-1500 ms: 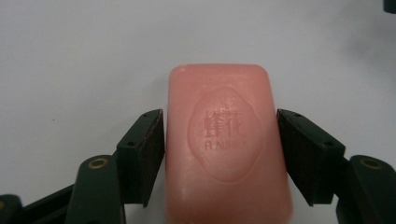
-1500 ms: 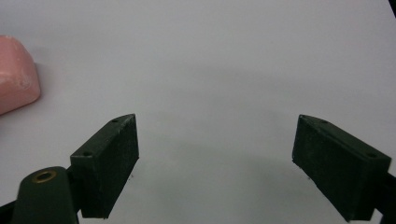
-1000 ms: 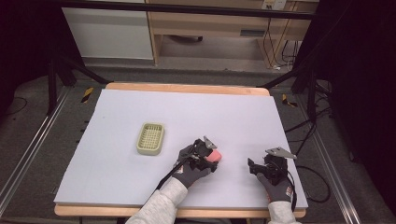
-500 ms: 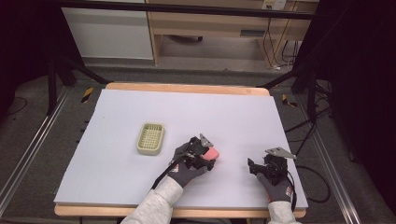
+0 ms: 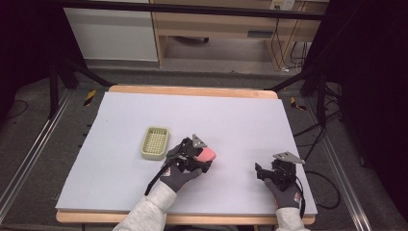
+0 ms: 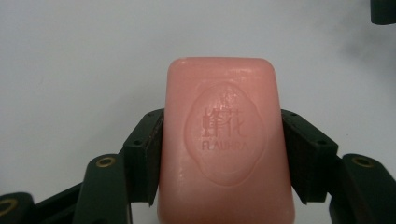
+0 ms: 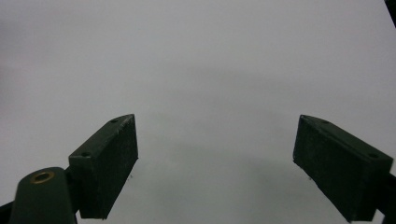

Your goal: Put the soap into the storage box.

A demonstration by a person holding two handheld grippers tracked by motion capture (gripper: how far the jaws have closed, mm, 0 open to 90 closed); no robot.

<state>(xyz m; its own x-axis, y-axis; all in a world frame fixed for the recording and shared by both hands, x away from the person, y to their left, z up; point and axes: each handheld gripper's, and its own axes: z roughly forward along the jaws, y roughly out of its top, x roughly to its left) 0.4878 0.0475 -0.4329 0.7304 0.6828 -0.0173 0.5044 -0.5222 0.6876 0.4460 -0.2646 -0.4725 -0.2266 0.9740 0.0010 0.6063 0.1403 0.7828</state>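
A pink soap bar [image 6: 226, 140] with an embossed oval stamp sits squeezed between both jaws of my left gripper [image 6: 222, 156]. In the high view that left gripper [image 5: 204, 158] is near the table's middle, and the soap bar [image 5: 208, 154] pokes out to the right. A pale yellow-green slotted soap dish [image 5: 155, 142] lies just to its left, apart from it. My right gripper [image 5: 262, 172] rests low at the front right. In its own view the right gripper [image 7: 217, 158] has its jaws wide apart over bare white table with nothing between them.
The white table top [image 5: 240, 120] has a wooden edge at the back and front. Black stand legs and cables lie on the floor at both sides. A wooden cabinet stands behind the table.
My left gripper has carried the soap bar a little left and away from me, closer to the soap dish. The right gripper has stayed put.
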